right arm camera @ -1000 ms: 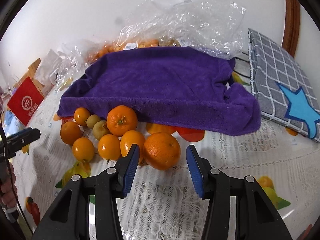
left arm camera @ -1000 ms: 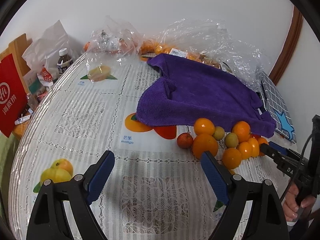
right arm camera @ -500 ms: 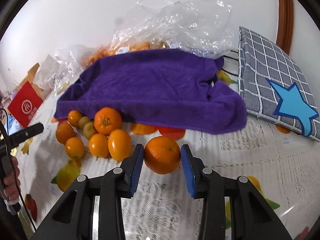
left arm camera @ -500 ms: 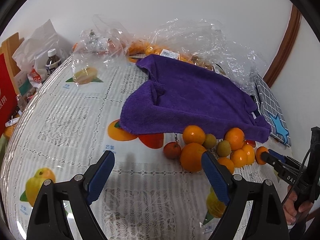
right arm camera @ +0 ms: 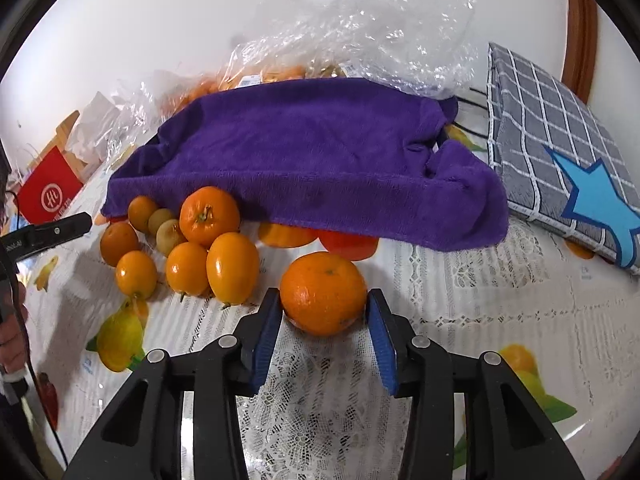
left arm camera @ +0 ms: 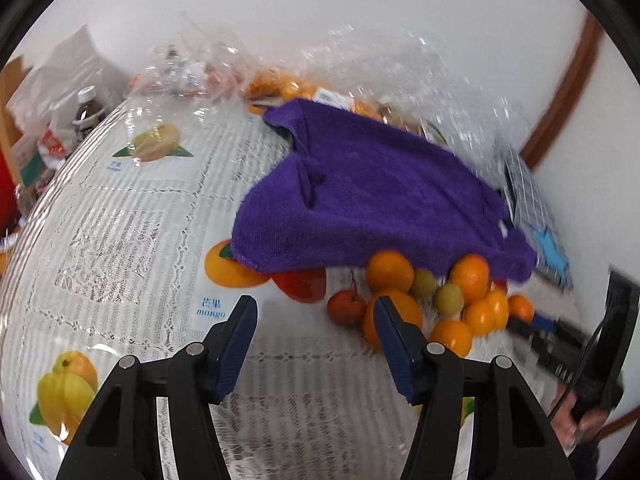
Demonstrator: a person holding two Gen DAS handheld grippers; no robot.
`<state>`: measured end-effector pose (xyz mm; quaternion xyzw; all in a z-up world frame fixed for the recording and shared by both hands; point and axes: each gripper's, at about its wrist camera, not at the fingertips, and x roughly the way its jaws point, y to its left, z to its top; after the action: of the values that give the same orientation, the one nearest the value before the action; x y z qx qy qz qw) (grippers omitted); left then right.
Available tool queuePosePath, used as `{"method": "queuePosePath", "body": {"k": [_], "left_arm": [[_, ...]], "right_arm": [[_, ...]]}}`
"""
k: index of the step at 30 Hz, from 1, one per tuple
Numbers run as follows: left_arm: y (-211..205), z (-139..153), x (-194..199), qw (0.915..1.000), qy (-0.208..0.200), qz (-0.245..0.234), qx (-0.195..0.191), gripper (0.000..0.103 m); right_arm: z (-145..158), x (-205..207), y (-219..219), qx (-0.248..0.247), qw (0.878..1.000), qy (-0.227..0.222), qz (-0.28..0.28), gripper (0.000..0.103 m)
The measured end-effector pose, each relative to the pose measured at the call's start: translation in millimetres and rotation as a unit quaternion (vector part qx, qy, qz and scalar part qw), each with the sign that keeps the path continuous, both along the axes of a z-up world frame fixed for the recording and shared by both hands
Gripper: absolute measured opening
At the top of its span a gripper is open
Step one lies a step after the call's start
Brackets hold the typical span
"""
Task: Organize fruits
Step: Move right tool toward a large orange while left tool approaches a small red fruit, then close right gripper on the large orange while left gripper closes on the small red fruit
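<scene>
The big orange (right arm camera: 323, 293) sits between the right tool's (right arm camera: 324, 322) opening pads, apparently still touching, apart from the fruit pile (right arm camera: 188, 248) by the purple towel (right arm camera: 312, 160). Sorting looks barely begun. The left tool (left arm camera: 316, 340) is closing on nothing.

Fruit pile (left arm camera: 440, 300) by purple towel (left arm camera: 380, 200)

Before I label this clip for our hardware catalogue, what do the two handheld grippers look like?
Both match: the left gripper and right gripper have glossy black angular plastic arms with silver pivot pins and flat blue ribbed pads. Seen from the left wrist view, the right gripper's black body carries white lettering, too blurred to read, and a thin black cable loops off its handle.
</scene>
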<state>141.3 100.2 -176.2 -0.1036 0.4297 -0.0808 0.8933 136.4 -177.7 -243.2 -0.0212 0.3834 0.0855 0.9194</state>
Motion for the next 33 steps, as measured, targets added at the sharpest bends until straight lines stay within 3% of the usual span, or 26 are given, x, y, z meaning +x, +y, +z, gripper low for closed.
{"method": "queuePosePath", "body": {"k": [3,6,14,18,22,24,26,28,33], "left_arm": [[-8.4,-5.8,-0.8,0.9992,0.001,-0.018,0.036,0.057],[-15.1,-8.9,-0.8,0.9984,-0.007,-0.029,0.048,0.057],[-15.6,-14.0,7.1,0.9987,-0.029,-0.02,0.036,0.055],[-15.8,-16.8,14.1,0.9992,-0.023,-0.026,0.018,0.055],[-19.2,-17.7,14.6,0.9991,-0.022,-0.024,0.027,0.054],[-23.2,-17.7,14.7,0.9987,-0.022,-0.027,0.036,0.046],[-27.2,-18.2,15.8,0.9983,-0.02,-0.038,0.04,0.029],[-30.2,-18.2,15.5,0.9979,-0.02,-0.046,0.042,0.023],[-24.1,-18.2,12.0,0.9984,-0.025,-0.051,-0.002,0.023]], "right_arm": [[-1.0,-1.4,2.5,-0.008,1.0,-0.007,-0.002,0.044],[-1.4,-2.1,4.5,-0.015,1.0,-0.008,-0.001,0.045],[-1.4,0.0,0.7,-0.001,1.0,-0.007,0.001,0.047],[-1.2,-0.5,-0.4,0.003,1.0,-0.008,0.001,0.052],[-1.3,-0.7,-1.0,0.006,1.0,-0.008,0.002,0.053],[-1.2,-0.9,-2.1,0.011,1.0,-0.008,0.002,0.052],[-1.3,-1.5,-3.0,0.013,1.0,-0.009,0.001,0.052],[-1.3,-1.7,-3.3,0.016,1.0,-0.01,0.0,0.052],[-1.9,-1.7,-4.8,0.022,1.0,-0.01,0.001,0.052]]}}
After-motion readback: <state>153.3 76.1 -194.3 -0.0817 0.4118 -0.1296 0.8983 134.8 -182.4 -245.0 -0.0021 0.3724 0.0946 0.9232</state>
